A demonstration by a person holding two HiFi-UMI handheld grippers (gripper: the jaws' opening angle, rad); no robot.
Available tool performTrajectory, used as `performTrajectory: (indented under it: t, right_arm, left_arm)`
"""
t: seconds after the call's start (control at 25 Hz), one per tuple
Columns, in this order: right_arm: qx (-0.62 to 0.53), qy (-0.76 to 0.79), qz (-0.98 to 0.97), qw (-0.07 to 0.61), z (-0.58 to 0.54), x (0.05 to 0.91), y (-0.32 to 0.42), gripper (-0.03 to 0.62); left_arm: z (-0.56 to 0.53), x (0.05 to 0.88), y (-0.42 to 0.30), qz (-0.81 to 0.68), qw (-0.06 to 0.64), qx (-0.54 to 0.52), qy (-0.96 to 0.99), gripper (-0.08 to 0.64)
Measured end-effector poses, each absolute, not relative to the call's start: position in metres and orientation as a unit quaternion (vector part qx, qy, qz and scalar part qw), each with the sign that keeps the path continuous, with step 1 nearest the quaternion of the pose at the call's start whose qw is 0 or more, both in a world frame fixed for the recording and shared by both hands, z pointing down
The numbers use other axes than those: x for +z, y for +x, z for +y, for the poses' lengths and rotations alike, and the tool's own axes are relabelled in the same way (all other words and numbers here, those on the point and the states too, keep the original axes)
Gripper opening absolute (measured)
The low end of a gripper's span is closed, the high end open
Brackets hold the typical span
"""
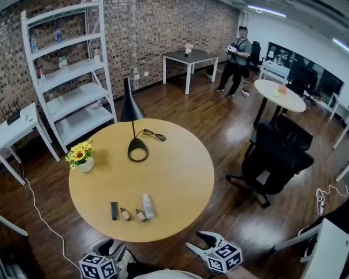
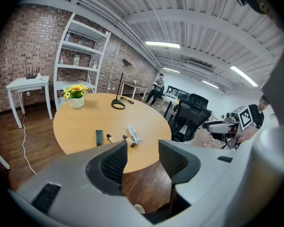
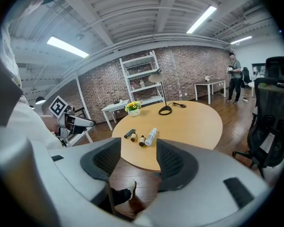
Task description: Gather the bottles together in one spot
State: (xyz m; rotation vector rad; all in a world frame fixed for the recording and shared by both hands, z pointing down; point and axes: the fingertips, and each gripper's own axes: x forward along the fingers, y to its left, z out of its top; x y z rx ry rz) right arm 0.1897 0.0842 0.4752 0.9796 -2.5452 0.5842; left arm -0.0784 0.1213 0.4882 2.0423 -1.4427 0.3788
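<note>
- The left gripper (image 2: pixel 142 162) is held short of the table's near edge, jaws apart, nothing gripped (only floor is seen in the gap)
- The right gripper (image 3: pixel 138 162) is held likewise off the same edge, jaws apart and empty
- A clear bottle (image 1: pixel 147 206) is laid on its side on the round table (image 1: pixel 180 173), close to the near edge
- Two small brown bottles (image 1: pixel 140 215) (image 1: pixel 126 214) are laid just beside it, to its left in the head view
- A dark oblong item (image 1: pixel 114 210) is set left of those, so that a short row is formed
- A lamp (image 1: pixel 137 150) and a flower pot (image 1: pixel 84 163) are placed well apart from the row, toward the table's far side
- Further bottles (image 1: pixel 33 43) are seen on the white shelf (image 1: pixel 75 100) by the brick wall
</note>
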Motion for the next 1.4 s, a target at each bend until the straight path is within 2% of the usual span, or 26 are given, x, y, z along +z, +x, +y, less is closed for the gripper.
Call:
performTrajectory:
  t: [0.8,1.4]
  right_arm:
    - [0.207,0.353,-0.895,0.179,0.072,0.48,0.196,0.261]
    - [0.216,0.352,-0.891,0.187,0.047,0.491,0.16,0.261]
  left_arm:
    - [0.105,0.495,-0.075,-0.54,0.301,0.143,0.773,0.181]
    - [0.071,0.529,-0.126,-0.546,0.308,0.182,0.757,0.181]
